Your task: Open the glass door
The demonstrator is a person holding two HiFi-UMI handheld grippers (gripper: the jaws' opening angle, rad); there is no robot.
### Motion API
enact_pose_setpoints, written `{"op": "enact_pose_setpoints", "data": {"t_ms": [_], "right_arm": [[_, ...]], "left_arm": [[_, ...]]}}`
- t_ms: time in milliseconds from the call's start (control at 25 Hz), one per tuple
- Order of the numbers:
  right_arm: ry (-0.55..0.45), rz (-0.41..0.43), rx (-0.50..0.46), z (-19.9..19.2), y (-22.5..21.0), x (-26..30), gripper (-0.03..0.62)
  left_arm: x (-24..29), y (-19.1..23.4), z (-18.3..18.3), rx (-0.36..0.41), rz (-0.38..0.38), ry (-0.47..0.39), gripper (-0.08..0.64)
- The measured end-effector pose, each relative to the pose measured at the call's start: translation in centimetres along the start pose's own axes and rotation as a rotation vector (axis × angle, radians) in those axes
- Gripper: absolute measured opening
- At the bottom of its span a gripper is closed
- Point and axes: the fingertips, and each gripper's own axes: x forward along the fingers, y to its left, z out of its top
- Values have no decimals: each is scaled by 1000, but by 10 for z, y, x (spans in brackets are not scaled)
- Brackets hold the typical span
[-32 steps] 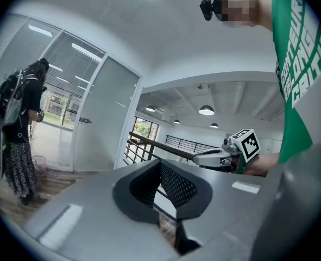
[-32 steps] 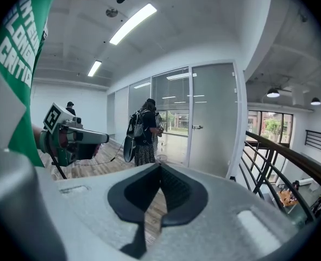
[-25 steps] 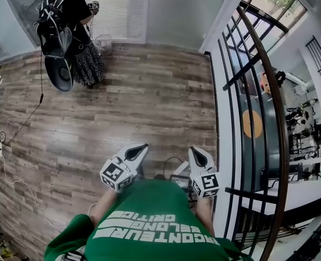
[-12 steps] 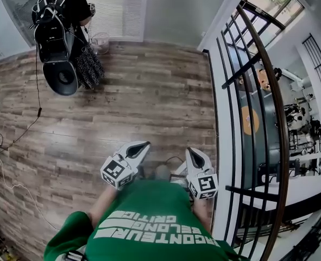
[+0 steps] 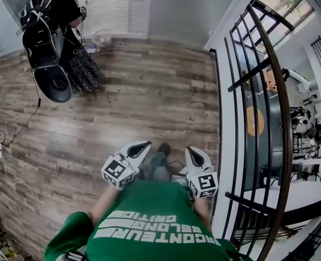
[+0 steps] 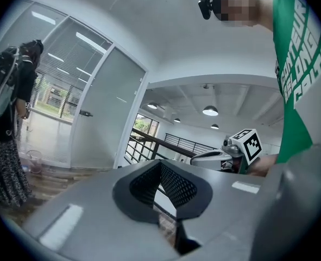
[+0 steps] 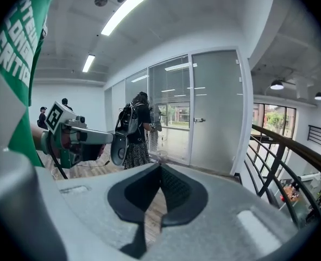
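I see a person wearing a black backpack standing on brown wood-plank floor, black metal railing well apart.

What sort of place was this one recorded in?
Probably an upper-floor landing in an office-type building. A black railing overlooks a lower level, the wood-plank flooring runs wall to wall, and a frosted glass door stands in a glazed partition.

Wood-plank floor, black railing, bright ceiling strip lights.
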Motion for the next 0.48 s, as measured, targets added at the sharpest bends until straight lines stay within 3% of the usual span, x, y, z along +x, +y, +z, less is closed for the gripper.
{"op": "enact_pose_setpoints", "data": {"t_ms": [480], "right_arm": [[-35, -15, 10, 29, -134, 69, -6]], "left_arm": [[121, 54, 44, 70, 2, 36, 15]]}}
